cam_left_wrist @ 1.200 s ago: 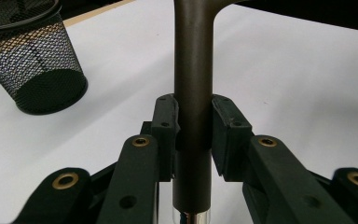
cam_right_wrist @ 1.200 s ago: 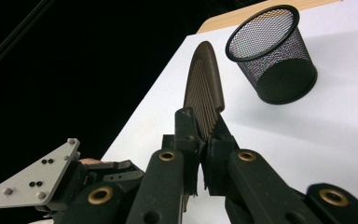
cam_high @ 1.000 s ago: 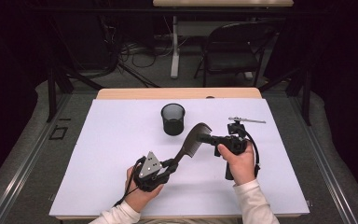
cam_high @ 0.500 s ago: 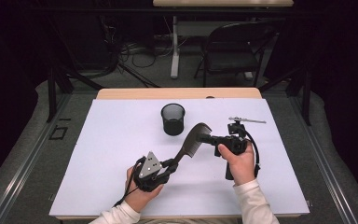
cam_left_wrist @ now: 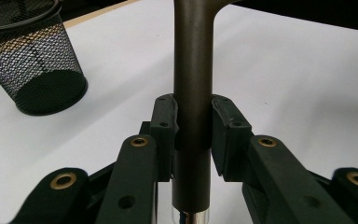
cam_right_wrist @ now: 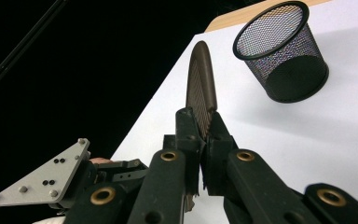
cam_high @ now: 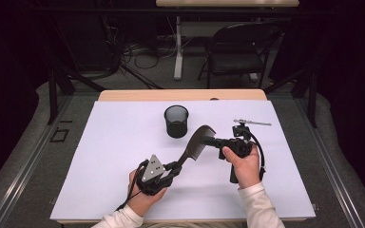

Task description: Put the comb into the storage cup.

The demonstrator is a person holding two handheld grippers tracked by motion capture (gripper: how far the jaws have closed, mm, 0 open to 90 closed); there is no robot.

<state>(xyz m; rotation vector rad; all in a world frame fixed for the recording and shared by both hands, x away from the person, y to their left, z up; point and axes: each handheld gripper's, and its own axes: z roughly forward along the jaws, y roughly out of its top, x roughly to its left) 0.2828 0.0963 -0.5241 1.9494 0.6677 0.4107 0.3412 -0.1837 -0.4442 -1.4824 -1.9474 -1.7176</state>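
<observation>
Nearest the table's front edge, the left gripper [cam_high: 173, 167] is held low, and its jaws are seen in the left gripper view to be clamped on the round handle of a dark comb [cam_left_wrist: 193, 93], one pad on each side. From there the comb [cam_high: 197, 142] is carried up and away toward the mesh cup [cam_high: 177, 121], clear of the white table [cam_high: 100, 156]. At the comb's toothed end, just short of the cup and to its right, the right gripper [cam_high: 208, 141] is brought in sideways; its jaws are closed on the teeth [cam_right_wrist: 200, 88], as the right gripper view shows. The comb is thus gripped at both ends, probably so that it can be passed from one gripper to the other or steered upright into the cup, though which is intended cannot be told. Beyond the grippers the cup stands upright and appears empty.
</observation>
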